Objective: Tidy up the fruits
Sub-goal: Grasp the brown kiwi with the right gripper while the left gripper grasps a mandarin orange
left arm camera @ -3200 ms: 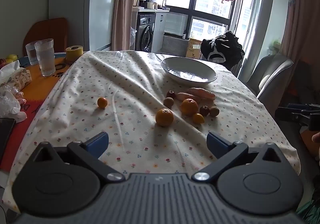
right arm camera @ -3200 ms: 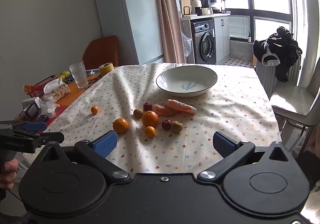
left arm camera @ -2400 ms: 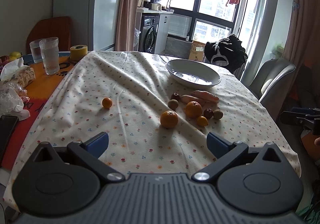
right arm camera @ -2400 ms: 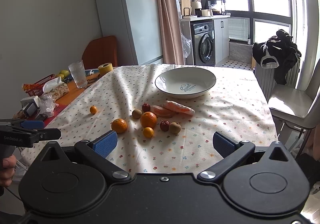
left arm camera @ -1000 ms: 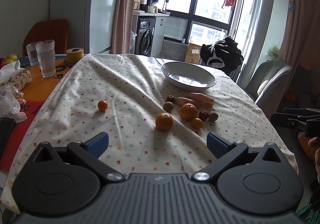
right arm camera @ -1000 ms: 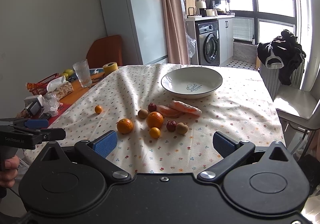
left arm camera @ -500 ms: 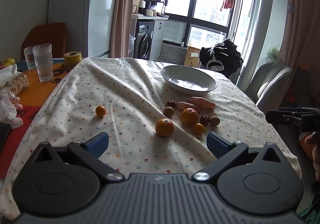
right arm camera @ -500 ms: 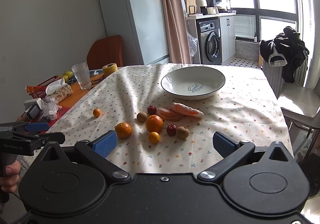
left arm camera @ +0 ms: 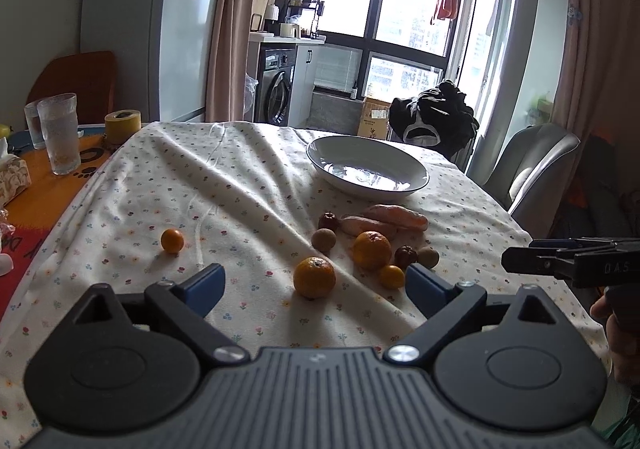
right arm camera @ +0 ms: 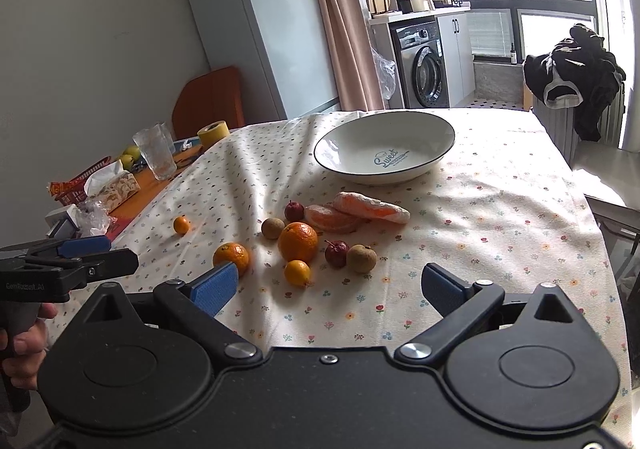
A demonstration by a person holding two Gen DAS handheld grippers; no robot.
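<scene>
Fruit lies loose on the flowered tablecloth [left arm camera: 224, 185]: two oranges [left arm camera: 314, 277] [right arm camera: 298, 241], a small yellow citrus [right arm camera: 297, 273], two dark red fruits [right arm camera: 336, 253], two brown round fruits [right arm camera: 361, 258], peeled orange segments [right arm camera: 372, 207]. One small orange [left arm camera: 172, 241] sits apart to the left. A white bowl [right arm camera: 384, 147] stands empty behind the cluster. My left gripper [left arm camera: 316, 287] is open, just short of the nearest orange. My right gripper [right arm camera: 326, 291] is open too, hovering before the yellow citrus. Neither holds anything.
Glasses [left arm camera: 62, 133], a yellow tape roll [left arm camera: 122, 125] and a tissue pack [right arm camera: 114, 185] stand on the bare orange table part at left. A grey chair [left arm camera: 536, 165] stands at the right edge. A fridge [right arm camera: 260, 29] and washing machine [right arm camera: 420, 69] lie beyond.
Both grippers have moved forward toward the fruit cluster, which now looks nearer and lower in both views. No fruit has moved. Both stay open.
</scene>
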